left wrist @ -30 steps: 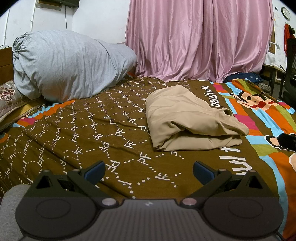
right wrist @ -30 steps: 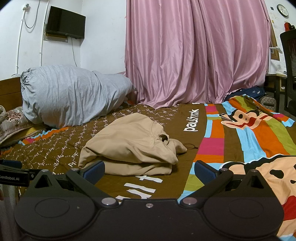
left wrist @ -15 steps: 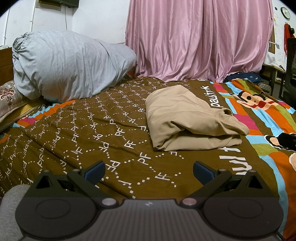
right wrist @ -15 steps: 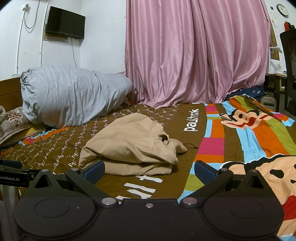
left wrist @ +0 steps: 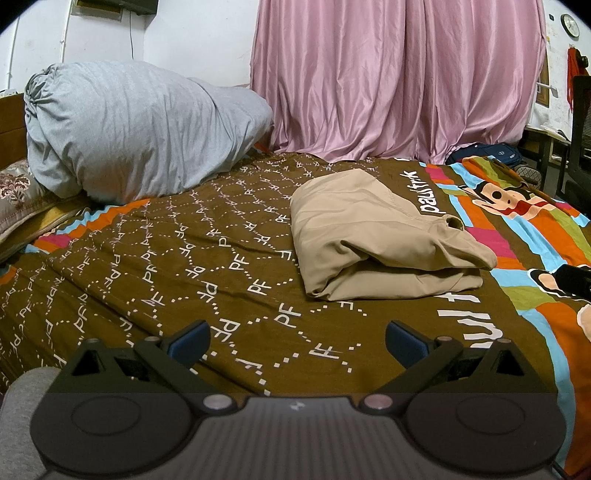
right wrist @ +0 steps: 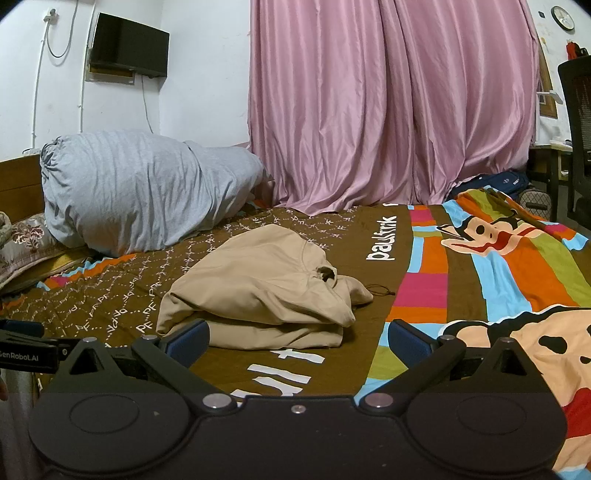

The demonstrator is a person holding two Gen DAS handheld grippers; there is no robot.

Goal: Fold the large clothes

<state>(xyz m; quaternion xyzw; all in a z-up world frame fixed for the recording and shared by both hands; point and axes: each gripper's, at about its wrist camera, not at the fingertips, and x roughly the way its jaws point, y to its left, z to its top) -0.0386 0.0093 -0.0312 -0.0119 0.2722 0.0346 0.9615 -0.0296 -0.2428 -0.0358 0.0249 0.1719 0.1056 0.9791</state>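
With both the left gripper (left wrist: 297, 338) and right gripper (right wrist: 298, 338) spread wide and empty, the folded beige garment (left wrist: 373, 240) ahead could unravel if nudged carelessly.

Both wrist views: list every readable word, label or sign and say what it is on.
"paulfrnk", roughly, white letters: bedspread, beside the folded beige garment.
"PF", repeated in white: same bedspread's brown patterned part.
"GenRobot.AI", first letter cut off: black device at the right view's left edge.
Large white letters near the grippers: partly hidden, unreadable.
Wall clock: too small.
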